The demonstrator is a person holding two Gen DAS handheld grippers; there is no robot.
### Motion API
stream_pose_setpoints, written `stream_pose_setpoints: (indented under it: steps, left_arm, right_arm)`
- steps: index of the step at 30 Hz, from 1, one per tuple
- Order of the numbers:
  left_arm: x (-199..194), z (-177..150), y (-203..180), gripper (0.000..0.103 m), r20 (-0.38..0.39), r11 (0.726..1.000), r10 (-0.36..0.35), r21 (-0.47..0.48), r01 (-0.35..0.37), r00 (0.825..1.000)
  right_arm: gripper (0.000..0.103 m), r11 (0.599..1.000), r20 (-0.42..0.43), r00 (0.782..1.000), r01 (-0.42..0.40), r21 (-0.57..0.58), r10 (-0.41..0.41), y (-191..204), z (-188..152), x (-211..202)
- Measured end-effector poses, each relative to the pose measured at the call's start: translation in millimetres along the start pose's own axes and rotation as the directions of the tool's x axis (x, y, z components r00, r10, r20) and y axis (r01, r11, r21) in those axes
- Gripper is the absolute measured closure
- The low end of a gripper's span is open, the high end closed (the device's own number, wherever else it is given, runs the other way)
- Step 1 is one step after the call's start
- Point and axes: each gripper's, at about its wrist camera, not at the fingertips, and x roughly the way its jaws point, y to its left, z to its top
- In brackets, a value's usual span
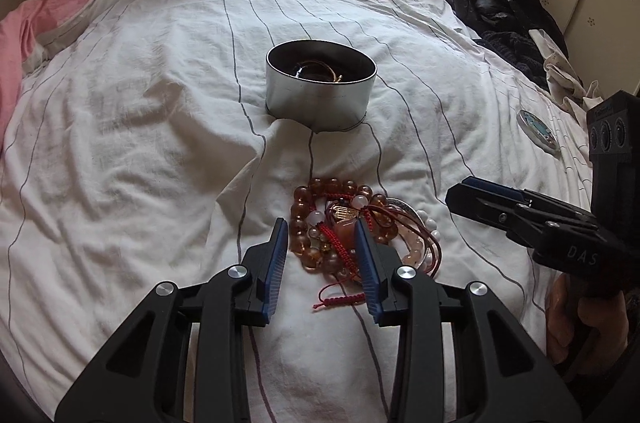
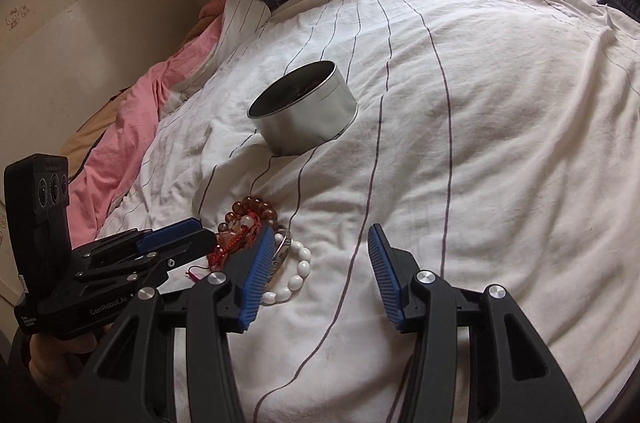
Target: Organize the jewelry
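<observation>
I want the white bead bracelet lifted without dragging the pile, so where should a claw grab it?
Take the white bead bracelet at its outer arc, coming from above on the right side: that loop lies flat and free on the sheet, away from the tangled amber beads.

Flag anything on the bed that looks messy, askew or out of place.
The jewelry pile is a tangle: amber bead bracelets, red cords and a white bead bracelet overlap on the sheet. The round tin sits slightly tilted in the soft bedding. Its lid lies apart, far to the right.
</observation>
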Motion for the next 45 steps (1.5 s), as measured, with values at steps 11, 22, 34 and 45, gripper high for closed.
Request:
stream_pose_setpoints:
  steps: [11, 22, 34, 45]
  left_arm:
    - [-13, 1, -16, 0.070, -0.015, 0.988, -0.049, 0.147, 0.051, 0.999]
    - [1, -7, -26, 0.080, -0.054, 0.976, -0.011, 0.216, 0.023, 0.998]
    - [-10, 5, -5, 0.099, -0.012, 0.992, -0.050, 0.113, 0.051, 0.999]
    - [-11, 9, 6, 0.099, 0.005, 0.998, -0.029, 0.052, 0.029, 1.000]
  right_arm:
    - [0.059, 0.973, -0.022, 1.000, -0.004, -0.231, -0.001, 46, -8, 9]
    - [0.059, 0.998, 0.019, 1.000, -0.002, -0.057, 0.003, 8, 6, -2]
    - [0.057, 0.984, 0.004, 0.999, -0.049, -0.173, 0.051, 37, 1, 5]
    - [0.082, 0.958, -0.063, 0.998, -0.003, -0.285, -0.016, 56, -8, 32]
